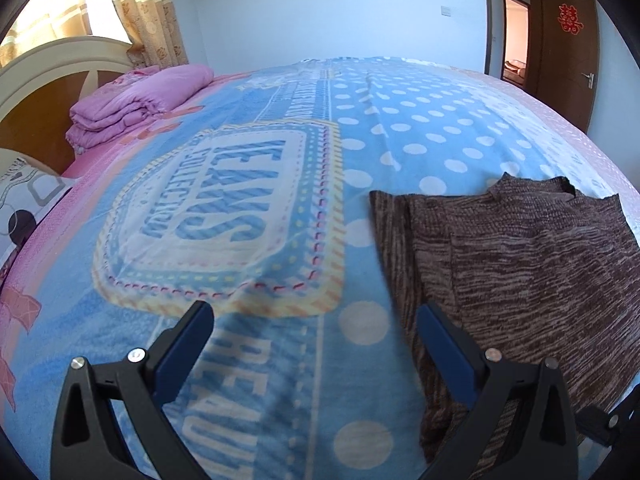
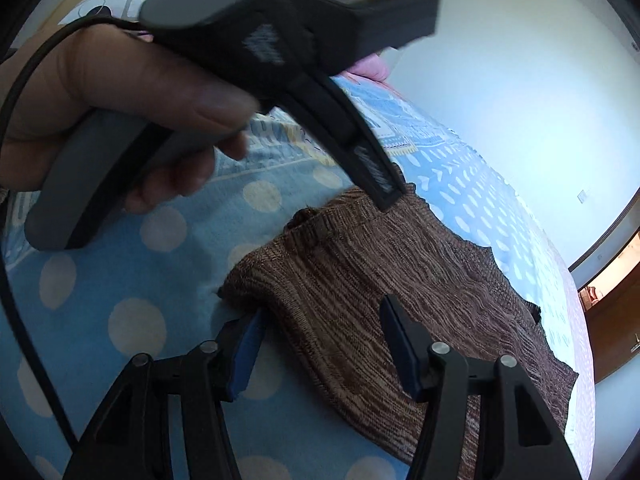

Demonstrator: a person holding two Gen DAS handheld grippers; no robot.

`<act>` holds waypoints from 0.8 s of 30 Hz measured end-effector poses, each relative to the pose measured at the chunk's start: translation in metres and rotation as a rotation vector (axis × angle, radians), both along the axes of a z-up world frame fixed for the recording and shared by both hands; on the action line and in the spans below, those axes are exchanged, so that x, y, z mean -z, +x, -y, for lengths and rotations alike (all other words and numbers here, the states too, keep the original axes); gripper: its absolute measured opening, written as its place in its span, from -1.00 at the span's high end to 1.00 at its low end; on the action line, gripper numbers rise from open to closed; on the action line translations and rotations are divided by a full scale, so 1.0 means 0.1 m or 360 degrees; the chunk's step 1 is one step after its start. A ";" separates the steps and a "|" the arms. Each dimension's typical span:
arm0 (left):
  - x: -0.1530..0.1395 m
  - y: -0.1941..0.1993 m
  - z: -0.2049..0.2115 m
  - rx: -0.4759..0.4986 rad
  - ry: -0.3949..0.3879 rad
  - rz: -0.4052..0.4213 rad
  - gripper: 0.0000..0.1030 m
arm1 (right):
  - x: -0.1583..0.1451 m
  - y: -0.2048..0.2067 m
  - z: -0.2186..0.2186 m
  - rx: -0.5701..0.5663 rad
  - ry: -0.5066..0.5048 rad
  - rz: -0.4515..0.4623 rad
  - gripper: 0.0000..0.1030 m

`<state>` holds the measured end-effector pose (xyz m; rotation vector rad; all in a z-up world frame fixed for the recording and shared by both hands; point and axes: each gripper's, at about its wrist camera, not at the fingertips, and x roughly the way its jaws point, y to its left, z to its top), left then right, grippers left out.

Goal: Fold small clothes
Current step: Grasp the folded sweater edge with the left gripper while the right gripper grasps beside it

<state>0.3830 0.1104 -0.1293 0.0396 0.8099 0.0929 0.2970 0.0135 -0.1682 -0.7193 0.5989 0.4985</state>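
Note:
A brown knitted garment lies flat on the blue dotted bedspread, partly folded, with its collar toward the far side. My left gripper is open and empty, hovering over the bedspread just left of the garment's left edge. My right gripper is open, its jaws either side of the garment's near edge; the left finger sits beside the cloth and the right finger above it. The garment fills the middle of the right wrist view. The left gripper's body, held by a hand, shows there above the garment.
A folded pink quilt lies near the headboard at the far left. A patterned pillow sits at the left edge. The bed's right edge is close beyond the garment. A wooden door stands open at the back right.

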 end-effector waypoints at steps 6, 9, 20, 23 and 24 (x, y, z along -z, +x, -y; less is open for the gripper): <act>0.03 0.12 0.15 0.0076 -0.0058 -0.0006 -1.00 | 0.03 -0.05 -0.02 0.0002 0.0009 0.0001 -0.04; 0.06 0.18 0.23 0.0097 -0.0032 -0.0021 -1.00 | 0.01 -0.05 -0.02 0.0008 0.0038 -0.0030 -0.04; 0.19 0.39 0.30 0.0109 -0.0034 -0.0119 -1.00 | 0.03 -0.08 0.00 0.0017 0.0055 -0.0027 -0.01; 0.20 0.42 0.29 0.0112 -0.0047 -0.0121 -1.00 | 0.04 -0.13 -0.02 0.0022 0.0042 -0.0008 -0.01; 0.19 0.43 0.30 0.0114 -0.0049 -0.0117 -1.00 | 0.04 -0.16 -0.03 0.0022 0.0033 0.0005 -0.01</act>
